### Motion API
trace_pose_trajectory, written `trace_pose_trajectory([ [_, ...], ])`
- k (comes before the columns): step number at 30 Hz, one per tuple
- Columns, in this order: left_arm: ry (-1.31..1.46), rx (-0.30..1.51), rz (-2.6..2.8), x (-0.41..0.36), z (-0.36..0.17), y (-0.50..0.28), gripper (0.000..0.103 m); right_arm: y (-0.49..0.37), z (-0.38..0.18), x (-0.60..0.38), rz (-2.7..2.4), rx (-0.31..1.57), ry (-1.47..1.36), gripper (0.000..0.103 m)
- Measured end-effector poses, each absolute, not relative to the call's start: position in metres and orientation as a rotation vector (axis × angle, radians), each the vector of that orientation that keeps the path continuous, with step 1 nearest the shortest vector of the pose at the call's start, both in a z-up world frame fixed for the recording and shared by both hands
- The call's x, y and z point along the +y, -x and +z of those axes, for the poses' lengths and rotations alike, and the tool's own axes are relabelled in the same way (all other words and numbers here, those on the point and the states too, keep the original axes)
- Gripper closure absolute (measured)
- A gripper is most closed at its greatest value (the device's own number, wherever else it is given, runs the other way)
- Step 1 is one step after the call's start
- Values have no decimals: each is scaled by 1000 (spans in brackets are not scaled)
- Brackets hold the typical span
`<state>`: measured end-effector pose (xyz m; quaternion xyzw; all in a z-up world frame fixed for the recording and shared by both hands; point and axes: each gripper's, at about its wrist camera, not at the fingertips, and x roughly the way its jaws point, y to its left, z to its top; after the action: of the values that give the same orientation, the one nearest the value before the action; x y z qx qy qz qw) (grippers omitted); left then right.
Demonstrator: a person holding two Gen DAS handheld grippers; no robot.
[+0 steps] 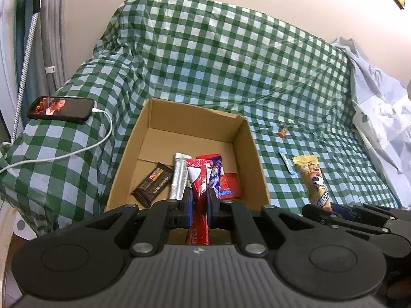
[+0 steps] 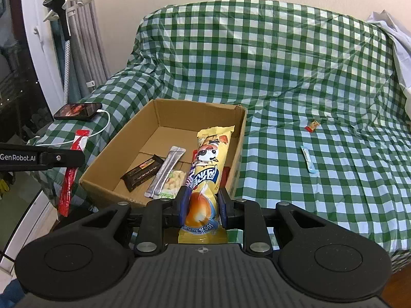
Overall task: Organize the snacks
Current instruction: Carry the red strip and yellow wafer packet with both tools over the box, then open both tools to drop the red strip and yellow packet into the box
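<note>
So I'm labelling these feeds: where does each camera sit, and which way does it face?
Left wrist: on the left gripper, shut on a red packet, facing the cardboard box; right gripper at its edge.
Right wrist: on the right gripper, shut on a yellow packet, facing the same box.
Shared: box, phone, checked cloth.

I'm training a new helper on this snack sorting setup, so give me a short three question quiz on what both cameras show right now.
1. True or false: the left tool holds a red and white snack packet.
2. What is clamped in the right tool? A) the dark chocolate bar B) a long yellow cartoon snack packet C) the phone
3. Name one snack lying on the checked cloth outside the cardboard box.

Key
1. True.
2. B: the yellow snack packet; the dark chocolate bar lies in the box and the phone sits off to the left, plugged in.
3. The small red candy, or the thin blue sachet.
</note>
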<state>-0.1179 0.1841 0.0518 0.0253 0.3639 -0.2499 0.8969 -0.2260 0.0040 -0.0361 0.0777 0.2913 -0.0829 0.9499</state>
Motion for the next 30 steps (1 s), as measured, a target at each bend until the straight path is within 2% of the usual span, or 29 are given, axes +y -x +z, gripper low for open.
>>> trace_pose_trajectory([
  [17,-50,773,-455,163,51,33,92,148,-35,-6,-141,621,-157,77],
  [30,-85,871,-420,135,9,-25,92,85,-61,-25,-129,674,-190,77],
])
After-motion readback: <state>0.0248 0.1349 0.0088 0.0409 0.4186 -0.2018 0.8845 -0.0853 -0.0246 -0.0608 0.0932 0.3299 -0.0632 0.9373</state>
